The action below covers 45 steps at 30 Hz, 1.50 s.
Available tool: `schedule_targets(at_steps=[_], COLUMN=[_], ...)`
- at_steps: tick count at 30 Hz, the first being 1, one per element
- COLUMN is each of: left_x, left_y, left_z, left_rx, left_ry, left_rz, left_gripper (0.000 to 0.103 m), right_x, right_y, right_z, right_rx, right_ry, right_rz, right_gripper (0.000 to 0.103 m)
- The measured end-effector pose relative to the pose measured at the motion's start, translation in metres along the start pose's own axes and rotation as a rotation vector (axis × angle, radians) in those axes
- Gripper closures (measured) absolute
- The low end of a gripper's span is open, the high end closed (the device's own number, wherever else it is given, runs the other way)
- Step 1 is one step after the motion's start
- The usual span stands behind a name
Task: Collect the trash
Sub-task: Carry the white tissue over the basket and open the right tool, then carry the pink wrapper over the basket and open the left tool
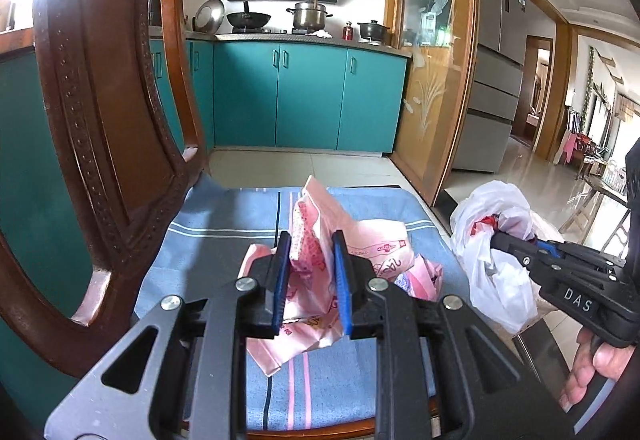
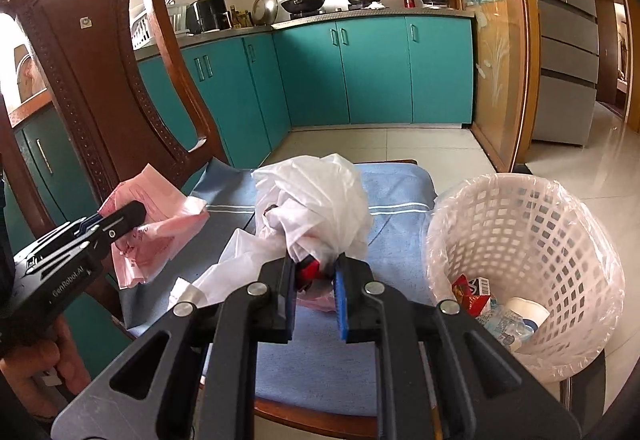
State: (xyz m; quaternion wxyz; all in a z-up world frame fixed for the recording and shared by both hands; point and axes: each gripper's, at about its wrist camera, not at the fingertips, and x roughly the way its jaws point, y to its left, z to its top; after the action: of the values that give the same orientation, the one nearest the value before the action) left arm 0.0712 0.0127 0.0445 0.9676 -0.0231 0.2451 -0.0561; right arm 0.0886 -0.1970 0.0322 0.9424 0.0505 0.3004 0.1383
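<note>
The left gripper (image 1: 310,254) is clamped on a crumpled pink plastic bag (image 1: 316,240), which stands up between its blue pads above the blue-cushioned chair seat (image 1: 224,240); the right gripper (image 2: 314,270) is closed on a bunched white plastic bag (image 2: 316,191), pinched at its fingertips over the seat; a lined white wastebasket (image 2: 520,240) stands just right.

My own gripper frame is covering the near part of the pink bag (image 1: 308,280), and the white bag (image 2: 316,199) is hiding its red contents from me.
</note>
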Motion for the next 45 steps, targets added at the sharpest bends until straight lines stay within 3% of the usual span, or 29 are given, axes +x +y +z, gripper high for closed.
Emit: schedule_targets(at_steps=[10,13,16,17,18,19,20,22,25,27,30,36,38,39,40,43,45], left_x=[0.001,0.002,0.002,0.003,0.002,0.003,0.003,0.005,0.009,0.012,0.017,0.041,0.052,0.061,0.07,0.078,0.073], left_y=[0.0,0.001,0.0,-0.001,-0.002,-0.004,-0.006,-0.012,-0.025,-0.037,-0.059,-0.143,-0.167,-0.184,-0.197,-0.21,-0.196], left_z=[-0.002,-0.003,-0.004,-0.004,-0.005,-0.005,-0.006,-0.007,-0.011,-0.013,-0.014,0.007,0.017,0.025,0.03,0.035,0.033], left_rx=[0.011,0.01,0.014,0.015,0.018,0.024,0.028,0.04,0.06,0.083,0.1,0.195,0.195,0.195,0.204,0.217,0.181], left_ry=[0.007,0.007,0.008,0.01,0.011,0.013,0.014,0.02,0.028,0.036,0.056,0.072,0.08,0.091,0.111,0.111,0.104], left_rz=[0.001,-0.002,-0.005,-0.009,-0.011,-0.015,-0.017,-0.028,-0.055,-0.077,-0.138,-0.272,-0.313,-0.343,-0.357,-0.272,-0.276], left_gripper=[0.081,0.08,0.08,0.08,0.08,0.08,0.08,0.08,0.08,0.08,0.079,0.075,0.067,0.045,0.016,0.014,0.011], right_x=[-0.001,-0.015,-0.027,-0.027,-0.026,-0.021,-0.019,-0.024,-0.047,-0.063,-0.077,-0.093,-0.098,-0.099,-0.101,-0.092,-0.085], right_y=[0.002,-0.017,-0.066,-0.079,-0.095,-0.111,-0.121,-0.14,-0.145,-0.147,-0.154,-0.172,-0.176,-0.179,-0.18,-0.178,-0.176], right_z=[0.001,0.011,0.019,0.019,0.018,0.015,0.012,0.008,0.007,0.004,-0.001,-0.008,-0.01,-0.01,-0.009,-0.005,-0.002], right_rx=[0.001,0.041,0.164,0.202,0.248,0.298,0.331,0.436,0.479,0.515,0.568,0.635,0.659,0.666,0.664,0.648,0.627], right_ry=[-0.01,-0.087,-0.149,-0.149,-0.14,-0.108,-0.087,-0.098,-0.211,-0.303,-0.375,-0.462,-0.485,-0.494,-0.492,-0.45,-0.414], right_rz=[-0.007,-0.066,-0.176,-0.199,-0.229,-0.251,-0.249,-0.222,-0.222,-0.243,-0.249,-0.286,-0.293,-0.293,-0.293,-0.275,-0.251], right_gripper=[0.087,0.086,0.084,0.08,0.067,0.044,0.034,0.027,0.012,0.007,0.006,0.006,0.006,0.006,0.006,0.006,0.006])
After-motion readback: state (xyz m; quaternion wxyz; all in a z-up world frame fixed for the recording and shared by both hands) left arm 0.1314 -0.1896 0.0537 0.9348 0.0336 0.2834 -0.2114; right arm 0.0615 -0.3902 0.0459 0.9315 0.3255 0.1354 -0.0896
